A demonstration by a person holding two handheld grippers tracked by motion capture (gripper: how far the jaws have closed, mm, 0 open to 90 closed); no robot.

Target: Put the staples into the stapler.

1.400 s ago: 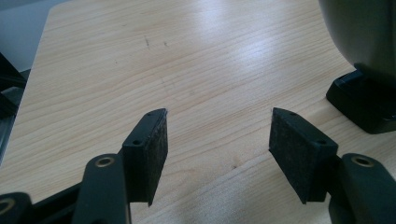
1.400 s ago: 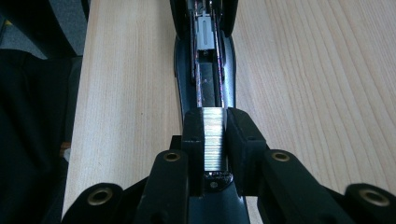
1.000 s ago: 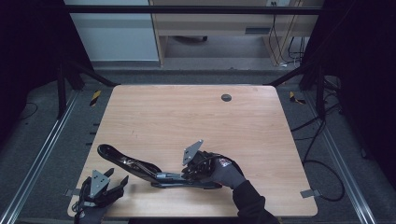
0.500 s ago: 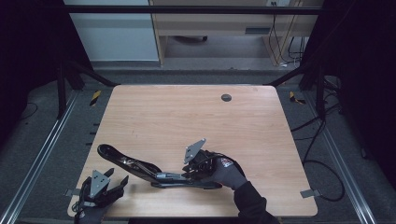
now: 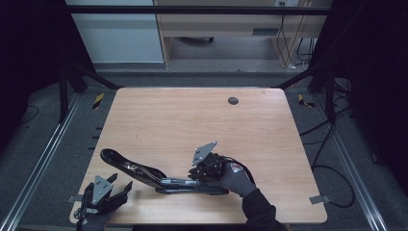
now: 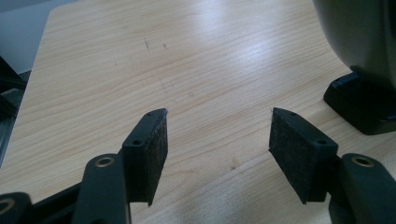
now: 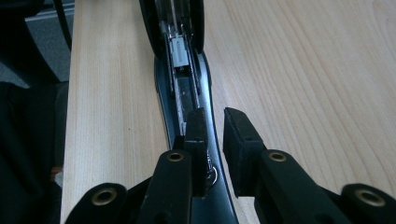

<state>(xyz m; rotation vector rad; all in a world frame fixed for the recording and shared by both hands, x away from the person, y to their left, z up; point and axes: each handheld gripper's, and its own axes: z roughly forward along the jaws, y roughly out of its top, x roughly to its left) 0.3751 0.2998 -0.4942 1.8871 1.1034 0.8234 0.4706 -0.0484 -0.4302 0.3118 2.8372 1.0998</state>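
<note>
One black stapler point(image 5: 159, 175) lies swung open near the table's point(image 5: 192, 120) near edge, right gripper point(image 5: 204, 171) narrowly parted over its base, left gripper point(image 5: 103, 195) wide open, empty.

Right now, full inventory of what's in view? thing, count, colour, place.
stapler: 1, black with metal channel, swung open, lying along the table's near edge between the two grippers
table: 1, light wood, centre of the high view
cable hole: 1, dark, round, far right part of the tabletop
tape marks: 2, yellow and black, on the floor off the table's far corners
cabinet: 1, pale wood, beyond the table
left gripper: 1, black, jaws wide apart over bare wood at the near left corner
right gripper: 1, black, jaws set about the stapler's base, a narrow gap between them
gloved hands: 2, dark grey, near edge, holding the grippers
</note>
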